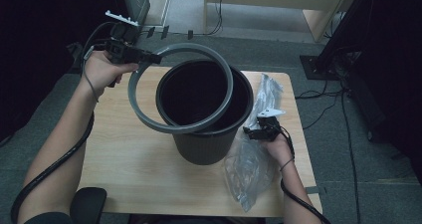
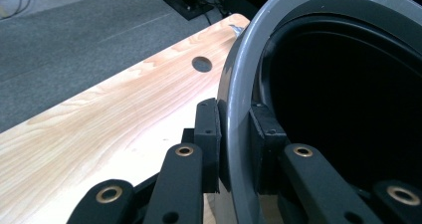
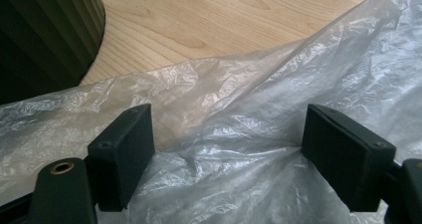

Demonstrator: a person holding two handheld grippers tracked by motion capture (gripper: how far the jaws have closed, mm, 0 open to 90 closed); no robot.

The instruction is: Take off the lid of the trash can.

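**Grey ring held tilted over the bin, plastic bag under the other gripper**

The left gripper (image 1: pixel 149 58) has its jaws clamped narrow on the rim of a grey ring (image 1: pixel 144 119), one pad on the outside and one on the inside, as the left gripper view shows (image 2: pixel 239 149). The ring hangs tilted above the dark ribbed bin (image 1: pixel 209 147), its near-right arc resting against or just over the bin's rim, its far-left arc lifted clear toward the left hand (image 1: pixel 102 69). The bin stands upright near the middle of the wooden surface (image 1: pixel 124 164).

To the right of the bin, a clear plastic bag (image 1: pixel 249 171) lies crumpled along the surface's right edge. The right gripper (image 1: pixel 254 132) sits low over it, just beside the bin. In the right gripper view its jaws stand wide apart, with the bag's film (image 3: pixel 239 149) lying loose between them and not pinched.
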